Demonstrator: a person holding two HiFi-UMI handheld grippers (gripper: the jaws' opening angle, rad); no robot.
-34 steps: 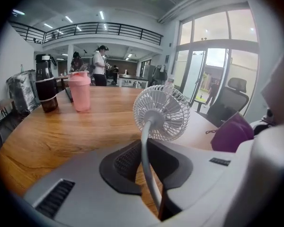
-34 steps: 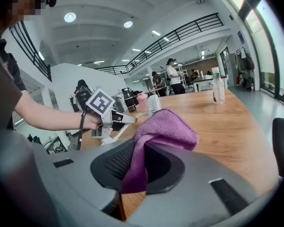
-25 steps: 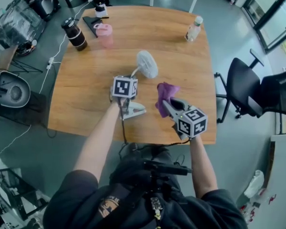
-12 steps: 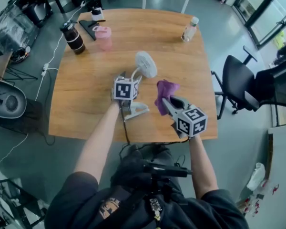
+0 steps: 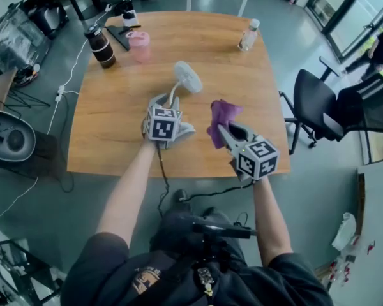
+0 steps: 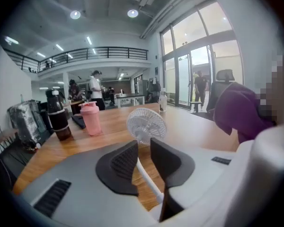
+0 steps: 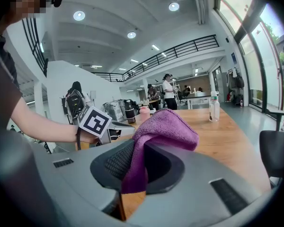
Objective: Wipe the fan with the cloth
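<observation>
A small white fan stands mid-table on a thin white stem, its round head facing away. My left gripper sits over the fan's base, just below the head. In the left gripper view the stem runs between the jaws of the left gripper. Those jaws have just been closing, and bare wood still shows beside the stem. My right gripper is shut on a purple cloth, held up to the right of the fan. The cloth drapes over the jaws of the right gripper.
On the wooden table, a dark bottle, a pink shaker and a black stand stand at the far left. A clear water bottle is at the far right. A black chair stands to the right. A cable hangs off the front edge.
My left gripper has risen and moved up the table from the fan's base towards its head, and now covers most of the base. The right gripper with the cloth has shifted slightly.
</observation>
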